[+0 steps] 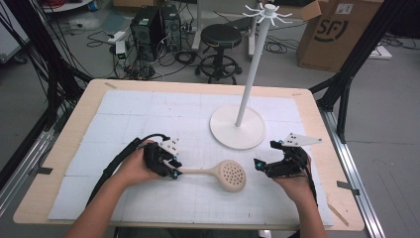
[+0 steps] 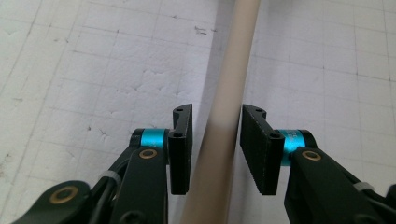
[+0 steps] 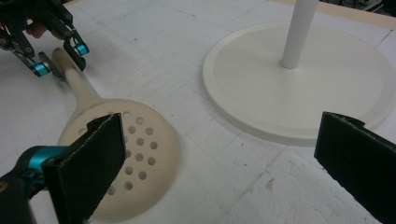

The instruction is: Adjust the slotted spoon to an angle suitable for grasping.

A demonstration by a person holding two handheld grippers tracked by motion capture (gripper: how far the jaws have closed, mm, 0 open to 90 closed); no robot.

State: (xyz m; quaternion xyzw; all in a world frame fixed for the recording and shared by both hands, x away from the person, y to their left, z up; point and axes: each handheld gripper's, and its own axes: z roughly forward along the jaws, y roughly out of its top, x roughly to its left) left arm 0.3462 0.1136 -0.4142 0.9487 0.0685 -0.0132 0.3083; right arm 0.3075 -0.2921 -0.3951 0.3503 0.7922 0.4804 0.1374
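Jaws of left gripper straddle the skimmer handle, pads slightly apart.

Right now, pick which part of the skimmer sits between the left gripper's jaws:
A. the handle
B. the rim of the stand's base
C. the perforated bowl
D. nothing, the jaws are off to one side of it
A: in the left gripper view the skimmer's handle runs up between the left gripper's jaws, while the bowl lies far from them.

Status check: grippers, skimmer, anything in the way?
Left gripper fingers straddle skimmer handle, small gaps both sides. Right gripper open, empty, beside skimmer head. Stand behind, path clear.
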